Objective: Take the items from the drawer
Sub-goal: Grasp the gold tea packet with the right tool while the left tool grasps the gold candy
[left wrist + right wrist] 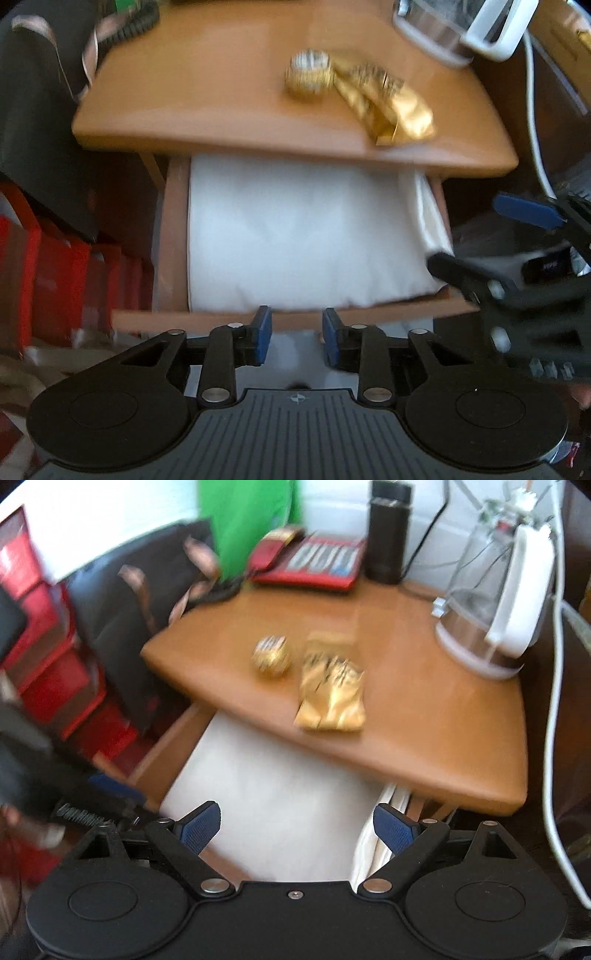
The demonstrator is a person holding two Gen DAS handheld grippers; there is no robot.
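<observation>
Both tongs hang above the pulled-out drawer [173,236], pointing down into it. The left tongs [297,341] are parted a little with nothing between the blue pads; the right tongs [297,830] are spread wide and hold nothing either. Below them a white cloth [295,236] fills the drawer. Beyond the tongs, on the tabletop [424,716] over the drawer, lie a round gold ornament [270,658] and, just beside it, a crumpled gold pouch [332,698]. Farther back stand a red telephone [314,563], a dark flask [388,531] and a glass kettle [491,602].
</observation>
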